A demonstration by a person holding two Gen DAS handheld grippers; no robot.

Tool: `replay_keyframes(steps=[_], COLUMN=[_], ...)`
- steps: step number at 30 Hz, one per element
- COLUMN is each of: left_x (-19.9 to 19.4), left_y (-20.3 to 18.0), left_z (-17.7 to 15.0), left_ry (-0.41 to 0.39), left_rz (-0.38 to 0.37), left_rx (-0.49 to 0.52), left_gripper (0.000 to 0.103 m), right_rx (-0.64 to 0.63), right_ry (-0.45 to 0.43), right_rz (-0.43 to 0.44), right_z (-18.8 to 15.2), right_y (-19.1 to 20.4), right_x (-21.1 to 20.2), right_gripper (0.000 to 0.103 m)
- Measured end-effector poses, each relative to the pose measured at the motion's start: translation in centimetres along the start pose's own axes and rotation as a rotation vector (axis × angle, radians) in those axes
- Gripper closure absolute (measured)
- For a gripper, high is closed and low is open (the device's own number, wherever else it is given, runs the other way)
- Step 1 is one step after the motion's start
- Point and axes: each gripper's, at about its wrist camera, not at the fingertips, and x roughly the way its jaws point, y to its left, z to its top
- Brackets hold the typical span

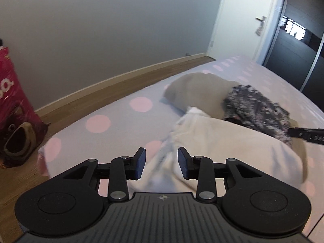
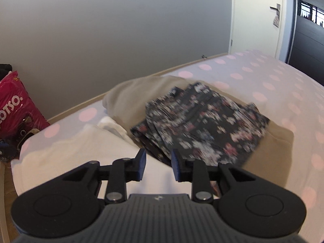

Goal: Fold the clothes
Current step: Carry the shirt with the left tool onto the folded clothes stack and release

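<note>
Soft daylight; fisheye-bent edges; clothes motion-blurred.

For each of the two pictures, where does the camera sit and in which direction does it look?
Left wrist view: on the left gripper, looking down and forward over the cream garment; its own open fingers show, and the right gripper's tip at the right edge.
Right wrist view: on the right gripper, looking down at the floral garment; only its own open fingers show.
Shared: polka-dot bed, beige garment, pink bag, door.
</note>
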Motion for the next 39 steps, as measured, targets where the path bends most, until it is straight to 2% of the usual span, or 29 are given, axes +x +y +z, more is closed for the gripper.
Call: replay_keyframes(steps=[2,6,9,11,13,16,18,22,25,31,33,37,39], left_x=[0.6,1.8,1.8,1.4,1.7,3.2,4.2,5.4,6.2,5.5,4.9,3.3,2.1], left_y=[-1.8,-4.2,-5.2,-5.6,-6.3,-7.1,-6.9,-7.0,-7.0,-7.5,-7.5,-7.3,-7.6], left_z=[-0.2,-1.6,-2.6,-2.9,-3.3,-4.4,-5.1,-5.8,-5.7,-5.9,-5.8,-5.2,-5.1], left_ry=[0.004,0.043,0.015,-0.005,0.019,0.071,0.105,0.11,0.125,0.108,0.086,0.035,0.008], left_rz=[-0.032,-0.05,-0.057,-0.087,-0.101,-0.055,-0.042,-0.018,0.0,0.031,0.038,0.021,-0.013], left_rx=[0.043,0.149,0.205,0.222,0.262,0.335,0.344,0.389,0.379,0.418,0.413,0.372,0.371], left_gripper=[0.072,0.074,0.074,0.074,0.074,0.074,0.074,0.074,0.074,0.073,0.073,0.074,0.074], right_rx=[0.001,-0.001,0.02,-0.011,-0.049,-0.081,-0.075,-0.048,-0.052,0.012,0.056,0.039,0.012], right_ry=[0.021,0.057,0.063,0.051,0.06,0.108,0.1,0.099,0.1,0.115,0.084,0.035,0.021], right_rz=[-0.007,-0.004,0.059,0.101,0.121,0.103,0.108,0.116,0.102,0.089,0.104,0.11,0.103], right_z=[-1.0,-2.7,-3.4,-3.6,-4.0,-5.1,-5.9,-6.1,-6.1,-5.9,-6.3,-7.9,-9.0], right_y=[-0.5,-0.7,0.0,1.4,2.7,4.0,4.0,3.9,4.3,3.7,3.1,3.5,4.2], right_x=[-0.1,0.2,0.4,0.6,1.4,3.8,4.7,5.7,5.9,4.2,2.1,-2.4,-4.0], right_gripper=[0.073,0.073,0.073,0.073,0.073,0.072,0.072,0.071,0.071,0.072,0.072,0.072,0.072])
